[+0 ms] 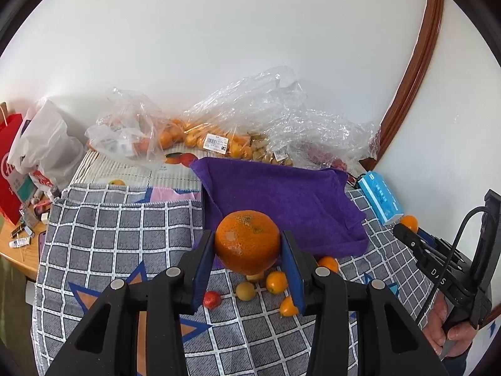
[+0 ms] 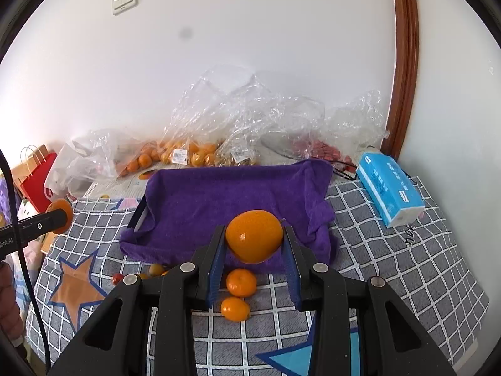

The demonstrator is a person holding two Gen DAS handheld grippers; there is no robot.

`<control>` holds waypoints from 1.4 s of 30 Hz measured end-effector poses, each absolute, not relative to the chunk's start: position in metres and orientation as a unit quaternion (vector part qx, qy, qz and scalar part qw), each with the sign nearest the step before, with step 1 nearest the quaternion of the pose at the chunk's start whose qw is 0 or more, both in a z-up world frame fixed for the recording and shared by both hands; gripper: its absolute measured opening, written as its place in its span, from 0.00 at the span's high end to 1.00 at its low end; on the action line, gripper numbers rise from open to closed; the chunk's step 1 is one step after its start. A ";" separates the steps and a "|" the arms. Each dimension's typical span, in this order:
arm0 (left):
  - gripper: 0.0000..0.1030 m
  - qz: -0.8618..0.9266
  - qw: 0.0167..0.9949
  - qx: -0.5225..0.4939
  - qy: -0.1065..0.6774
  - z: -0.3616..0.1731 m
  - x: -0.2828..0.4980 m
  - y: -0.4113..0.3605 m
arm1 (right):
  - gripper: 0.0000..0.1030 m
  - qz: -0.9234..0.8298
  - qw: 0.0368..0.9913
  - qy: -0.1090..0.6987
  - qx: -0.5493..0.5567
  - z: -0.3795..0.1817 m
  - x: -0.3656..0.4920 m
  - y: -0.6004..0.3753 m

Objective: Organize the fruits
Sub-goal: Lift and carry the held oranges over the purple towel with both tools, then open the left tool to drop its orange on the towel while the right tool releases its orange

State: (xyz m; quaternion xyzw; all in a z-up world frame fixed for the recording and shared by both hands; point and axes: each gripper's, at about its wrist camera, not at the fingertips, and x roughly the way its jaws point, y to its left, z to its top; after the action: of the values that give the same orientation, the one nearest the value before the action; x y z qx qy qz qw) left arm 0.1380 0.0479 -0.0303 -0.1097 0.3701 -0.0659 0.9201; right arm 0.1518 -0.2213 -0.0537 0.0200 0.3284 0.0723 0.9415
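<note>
Item 1: large orange (image 1: 247, 241), centre of my left view, clamped in left gripper (image 1: 249, 250), clear of checked cloth (image 1: 125, 235).

Item 2: smaller orange (image 2: 254, 235), centre of my right view, clamped in right gripper (image 2: 254, 244), in front of purple towel (image 2: 238, 194).

Handling, my judgement: both firm, moderately heavy, round, waxy rind apt to slip; I grip across widest girth, gently, avoiding bruising.

Loose small fruit (image 1: 276, 282) on cloth, lower centre.

The right hand-held gripper (image 1: 407, 235) body reads "DAS"; the left hand-held gripper (image 2: 59, 216) body shows "bot.AI".
</note>
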 end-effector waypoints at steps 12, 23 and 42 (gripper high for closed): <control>0.61 -0.071 0.921 -0.098 0.371 -0.023 0.171 0.036 | 0.66 0.070 0.944 0.322 0.016 -0.048 0.179 -0.226; 0.61 -0.055 0.915 -0.102 0.385 -0.039 0.215 0.049 | 0.66 0.066 0.945 0.321 0.018 -0.056 0.225 -0.237; 0.61 -0.065 0.882 -0.092 0.458 -0.121 0.328 0.029 | 0.66 0.071 0.918 0.390 0.029 -0.141 0.340 -0.237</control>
State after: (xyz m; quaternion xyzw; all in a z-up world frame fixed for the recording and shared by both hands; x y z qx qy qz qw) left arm 0.3277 0.0285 -0.1214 -0.0916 0.4580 -0.0655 0.8818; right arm 0.3399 -0.2369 -0.1406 0.0291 0.3899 0.0706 0.9177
